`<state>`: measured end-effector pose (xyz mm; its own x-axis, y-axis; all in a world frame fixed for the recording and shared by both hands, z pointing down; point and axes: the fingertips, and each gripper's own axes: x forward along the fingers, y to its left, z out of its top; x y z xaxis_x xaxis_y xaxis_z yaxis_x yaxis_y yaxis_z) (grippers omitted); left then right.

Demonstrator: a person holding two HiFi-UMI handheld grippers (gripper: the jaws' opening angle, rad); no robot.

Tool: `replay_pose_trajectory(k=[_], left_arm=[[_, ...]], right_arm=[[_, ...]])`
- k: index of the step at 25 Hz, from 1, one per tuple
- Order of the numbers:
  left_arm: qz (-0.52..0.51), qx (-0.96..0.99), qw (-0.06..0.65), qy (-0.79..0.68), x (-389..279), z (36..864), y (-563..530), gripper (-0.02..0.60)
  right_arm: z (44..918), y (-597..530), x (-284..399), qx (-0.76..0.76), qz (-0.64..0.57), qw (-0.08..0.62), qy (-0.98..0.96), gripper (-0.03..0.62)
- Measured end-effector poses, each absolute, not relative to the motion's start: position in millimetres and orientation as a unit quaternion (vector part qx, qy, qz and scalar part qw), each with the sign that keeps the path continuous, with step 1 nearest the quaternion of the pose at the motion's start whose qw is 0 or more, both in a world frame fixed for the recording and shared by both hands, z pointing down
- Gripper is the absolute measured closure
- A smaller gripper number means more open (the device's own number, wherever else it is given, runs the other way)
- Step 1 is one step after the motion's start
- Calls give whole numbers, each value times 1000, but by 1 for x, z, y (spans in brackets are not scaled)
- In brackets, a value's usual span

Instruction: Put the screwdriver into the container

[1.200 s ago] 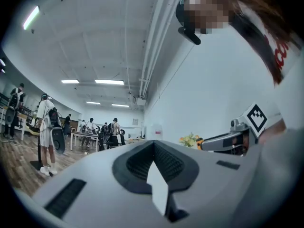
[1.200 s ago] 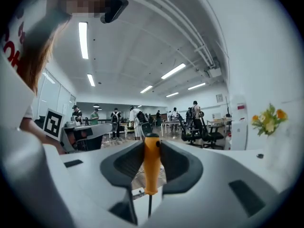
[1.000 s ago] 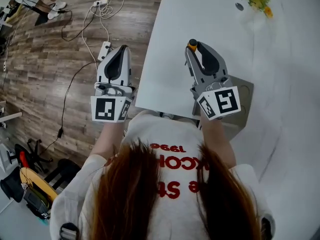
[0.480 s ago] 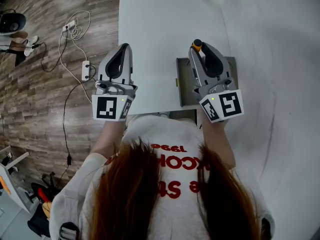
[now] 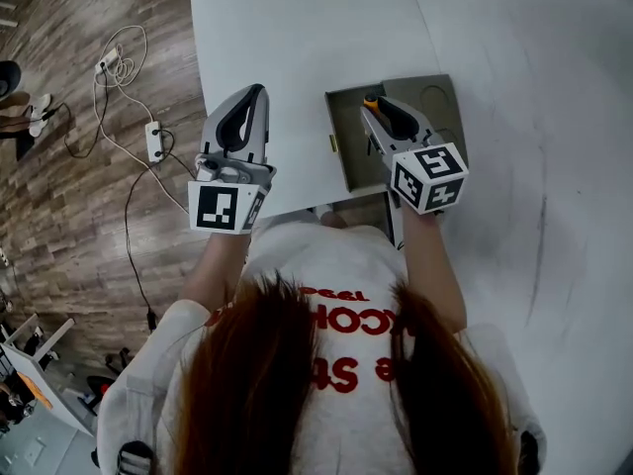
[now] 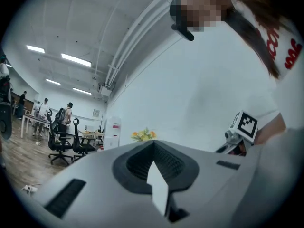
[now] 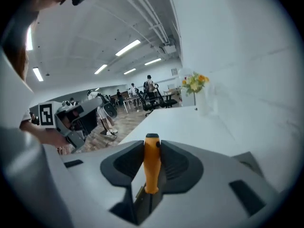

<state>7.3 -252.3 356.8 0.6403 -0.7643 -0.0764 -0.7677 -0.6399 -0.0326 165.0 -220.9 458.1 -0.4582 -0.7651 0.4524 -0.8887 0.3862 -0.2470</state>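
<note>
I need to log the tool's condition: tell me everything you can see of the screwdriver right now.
The screwdriver has a glossy orange, plastic-looking handle with a black end cap. It sits clamped between the dark ribbed pads of the right claw, with the cap poking just past the tips, over the grey container. No shaft can be made out.

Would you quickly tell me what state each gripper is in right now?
Left gripper: closed, nothing between its jaws.
Right gripper: closed on the screwdriver, gripping its orange handle.
</note>
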Motion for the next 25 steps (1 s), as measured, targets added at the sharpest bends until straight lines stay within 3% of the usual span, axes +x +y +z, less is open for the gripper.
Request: replay_pose_trajectory(k=[10,19,25], left_arm=[[-2,-908,8,419,6,377,-245,577],[-9,-903,1,430,-4,381,-243,577],[-7,-895,-2,445,-13,379,-246,577]], right_arm=[[573,-203,173,481,326,249,-775,484],[615,-198,164,472,295,354,-752,476],[600,-208,168,487,293,310,-762,476]])
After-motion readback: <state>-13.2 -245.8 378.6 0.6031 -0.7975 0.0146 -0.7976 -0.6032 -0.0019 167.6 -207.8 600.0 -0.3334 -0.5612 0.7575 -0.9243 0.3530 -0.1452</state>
